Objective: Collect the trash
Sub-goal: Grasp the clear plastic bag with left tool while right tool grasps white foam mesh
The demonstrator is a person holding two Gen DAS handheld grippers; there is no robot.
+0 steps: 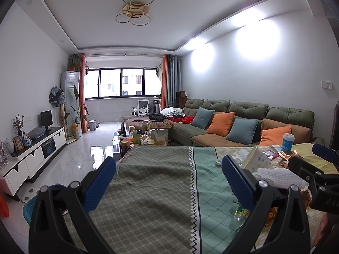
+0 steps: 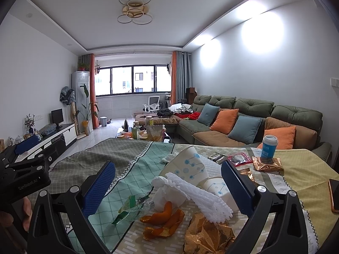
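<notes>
Trash lies on a table covered by a green patterned cloth. In the right wrist view: a tipped paper cup, white foam netting, orange peel, a crumpled gold wrapper, a clear green wrapper. My right gripper is open, empty, above this pile. My left gripper is open and empty over bare cloth, left of the paper cup. The right gripper shows at the left wrist view's right edge.
A blue-labelled cup stands on a gold packet. A red packet and a phone lie nearby. A blue bin sits on the floor left of the table. A sofa lies behind.
</notes>
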